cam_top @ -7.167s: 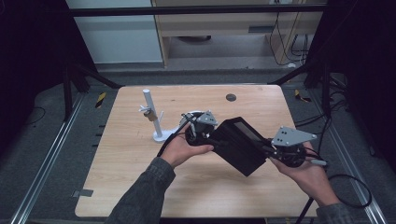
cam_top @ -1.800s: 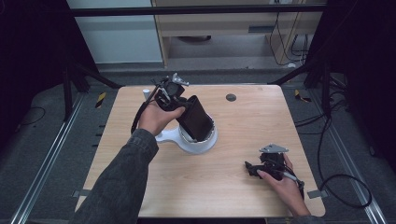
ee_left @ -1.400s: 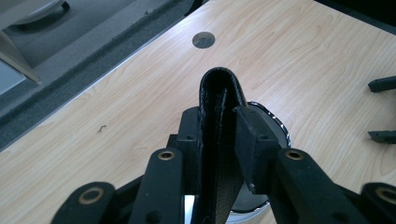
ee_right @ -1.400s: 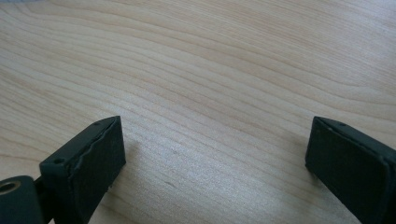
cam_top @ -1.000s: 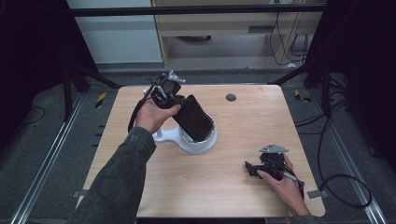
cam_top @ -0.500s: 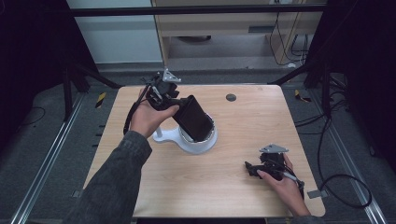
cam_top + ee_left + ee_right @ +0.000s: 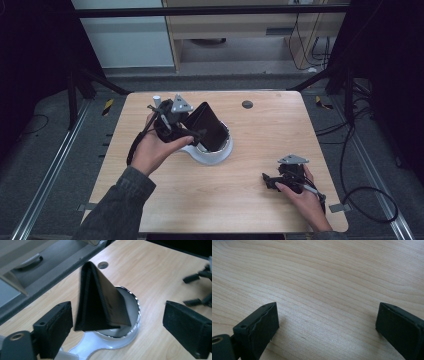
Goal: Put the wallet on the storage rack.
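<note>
Both tongs gape empty: left tongs [image 7: 117,330], just opened, face the black wallet [image 7: 100,302] propped on the white stand [image 7: 100,346].

Black folded case [image 7: 207,126] stands tilted in the white stand's ring [image 7: 216,154], near table [image 7: 260,210] centre. Left gripper [image 7: 192,131] at its 9 o'clock, just beside. Right gripper [image 7: 268,180] at 4 o'clock, well apart.
</note>
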Motion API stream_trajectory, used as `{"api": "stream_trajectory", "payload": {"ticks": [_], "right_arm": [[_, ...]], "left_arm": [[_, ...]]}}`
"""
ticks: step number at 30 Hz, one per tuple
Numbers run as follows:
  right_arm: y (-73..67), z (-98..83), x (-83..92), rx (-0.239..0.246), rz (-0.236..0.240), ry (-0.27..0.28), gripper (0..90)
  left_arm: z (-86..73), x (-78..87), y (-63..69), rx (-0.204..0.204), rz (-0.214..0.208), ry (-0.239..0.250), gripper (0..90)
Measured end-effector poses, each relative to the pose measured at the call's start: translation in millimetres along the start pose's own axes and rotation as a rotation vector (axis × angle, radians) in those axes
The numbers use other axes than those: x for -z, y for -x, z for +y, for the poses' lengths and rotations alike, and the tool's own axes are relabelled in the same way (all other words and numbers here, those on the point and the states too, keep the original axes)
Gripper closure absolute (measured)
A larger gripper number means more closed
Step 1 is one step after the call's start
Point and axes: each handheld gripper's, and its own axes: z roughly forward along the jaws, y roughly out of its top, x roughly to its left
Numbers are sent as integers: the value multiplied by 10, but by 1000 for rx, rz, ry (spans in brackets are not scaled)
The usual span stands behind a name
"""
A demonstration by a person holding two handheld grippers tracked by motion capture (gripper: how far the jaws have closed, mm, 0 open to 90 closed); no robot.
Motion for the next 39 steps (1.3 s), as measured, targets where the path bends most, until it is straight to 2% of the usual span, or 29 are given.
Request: {"api": "stream_trajectory", "payload": {"ticks": [2,7,14,18,23,27,31,39], "right_arm": [[-3,-1,2,-3,1,0,48],[-5,-2,3,-4,-2,0,48],[-8,-3,3,-6,-1,0,48],[-10,-4,3,-6,0,0,46],[-9,-5,4,-2,0,-1,43],[-10,-6,4,-1,0,-1,43],[-11,-7,6,-1,0,-1,43],[-13,-8,7,-1,0,-1,42]], "left_arm": [[-115,26,93,-6,-21,9,64],[-416,19,251,-23,-28,-4,48],[-776,-120,345,-22,-55,-49,44],[-976,-233,372,-19,-85,-76,45],[-1193,-361,379,-13,-80,-129,54],[-1351,-430,364,5,-80,-152,60],[-1468,-464,318,24,-74,-165,60],[-1697,-461,141,93,-43,-165,61]]}}
